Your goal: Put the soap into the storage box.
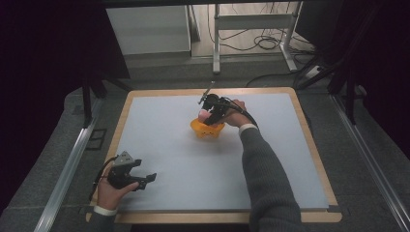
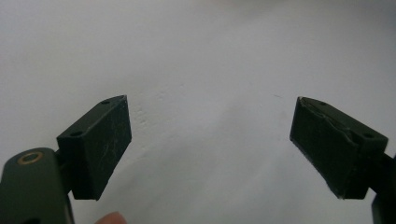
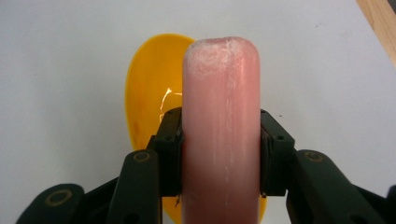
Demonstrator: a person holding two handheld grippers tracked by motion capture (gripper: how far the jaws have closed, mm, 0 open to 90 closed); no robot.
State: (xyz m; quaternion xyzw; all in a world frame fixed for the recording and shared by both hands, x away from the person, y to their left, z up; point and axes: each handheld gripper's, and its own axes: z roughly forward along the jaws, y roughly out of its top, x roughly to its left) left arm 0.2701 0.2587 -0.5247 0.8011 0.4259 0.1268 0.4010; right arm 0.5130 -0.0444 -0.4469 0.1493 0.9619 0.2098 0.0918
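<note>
- Left tongs (image 1: 145,180): nearest item, at the near left of the desk (image 1: 159,145); held in the left hand (image 1: 110,192), low over the bare pale surface; jaws standing wide apart with nothing between them, pads (image 2: 100,147) facing each other across empty desk in the left gripper view; idle.
- Desk: pale grey top with a wooden border; bare apart from the bowl.
- Right sleeve (image 1: 266,179): grey, running from the near right edge up toward the middle of the desk.
- Right tongs (image 1: 209,117): at mid-desk, in the right hand (image 1: 234,115); jaws clamped on the pink sausage-like cylinder (image 3: 220,126), one pad on each flank, the rounded tip pointing away from the camera in the right gripper view.
- Pink cylinder: held in the air just above the yellow bowl (image 1: 207,129); its tip lies over the bowl's far rim; whether it touches the bowl cannot be told.
- Yellow bowl (image 3: 152,93): small, upright on the desk, appears empty; it lies under and to the left of the cylinder in the right gripper view.
- Step in hand, by judgement: placing the cylinder into the bowl.
- Next move calls for: lowering the cylinder over the bowl's hollow, shifting it toward the centre, then parting the jaws; the bowl looks light, so a gentle touch is needed lest it tip or slide.
- Beyond the desk: dark floor, a metal frame (image 1: 251,29), loose cables.
</note>
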